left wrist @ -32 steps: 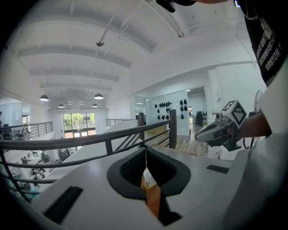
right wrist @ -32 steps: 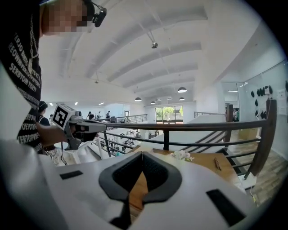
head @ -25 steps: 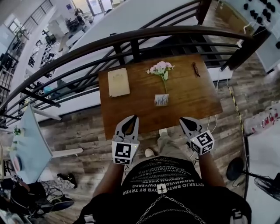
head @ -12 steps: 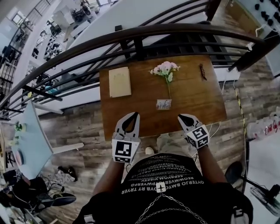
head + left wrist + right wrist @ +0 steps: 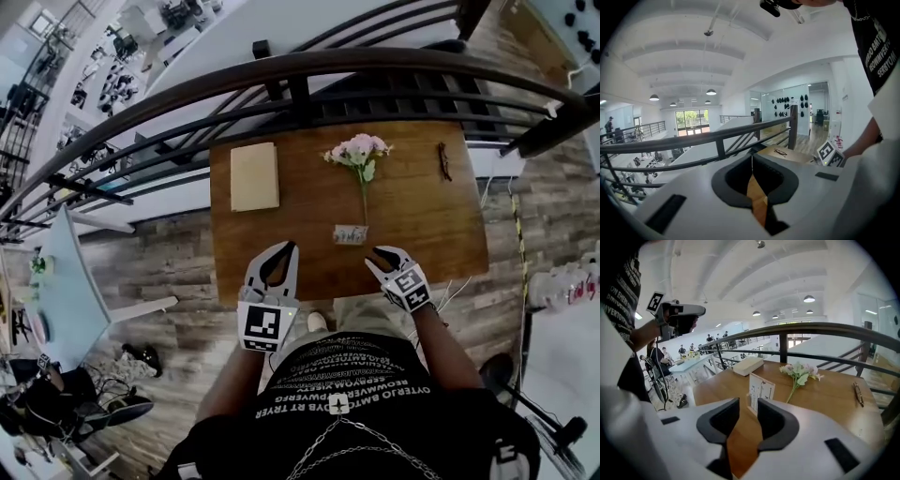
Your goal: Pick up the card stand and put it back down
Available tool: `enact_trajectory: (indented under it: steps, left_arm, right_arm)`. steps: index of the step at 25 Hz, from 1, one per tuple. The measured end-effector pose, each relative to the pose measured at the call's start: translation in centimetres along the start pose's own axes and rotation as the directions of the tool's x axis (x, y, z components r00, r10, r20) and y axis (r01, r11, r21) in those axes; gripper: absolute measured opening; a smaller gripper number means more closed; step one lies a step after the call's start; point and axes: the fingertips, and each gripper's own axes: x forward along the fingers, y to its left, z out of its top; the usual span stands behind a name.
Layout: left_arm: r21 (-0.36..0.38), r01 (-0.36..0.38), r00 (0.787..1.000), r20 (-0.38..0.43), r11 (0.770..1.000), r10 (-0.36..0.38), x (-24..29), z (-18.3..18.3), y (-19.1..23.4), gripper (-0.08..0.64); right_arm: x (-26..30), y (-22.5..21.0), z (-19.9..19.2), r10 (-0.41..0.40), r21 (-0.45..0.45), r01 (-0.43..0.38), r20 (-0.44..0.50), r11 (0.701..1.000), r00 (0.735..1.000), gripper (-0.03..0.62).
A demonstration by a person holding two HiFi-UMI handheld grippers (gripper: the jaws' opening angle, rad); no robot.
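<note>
Hugging the table's [image 5: 422, 216] near edge at 6 o'clock, the card stand [image 5: 351, 233] has bare wood on either side. A flower sprig [image 5: 359, 150] lies at its 12 o'clock, a pale box [image 5: 254, 175] at 10, and the railing [image 5: 309, 70] beyond. The right gripper [image 5: 380, 255], at 4 o'clock, has just been opening its jaws, with nothing between them. The left gripper [image 5: 280, 251], at 8 o'clock, has its jaws together. The stand holds an upright white card with small dark marks.
</note>
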Motion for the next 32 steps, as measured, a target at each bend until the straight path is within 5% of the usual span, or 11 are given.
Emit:
enact_trajectory:
  steps: [15,32]
  left_arm:
    - [-0.032,-0.072,0.994,-0.088,0.997,0.069,1.5,-2.6,2.4,0.029]
    - [-0.041,-0.113,0.988,-0.112,0.993,0.107,-1.2,-4.1,3.2,0.029]
  right_arm:
    - [8.1,-4.3,-3.5,0.046,0.074,-0.042,-0.052,0.996,0.998,0.205]
    - [10.8,-5.3,-4.5,0.049,0.019,-0.047,-0.103,0.999,0.993,0.143]
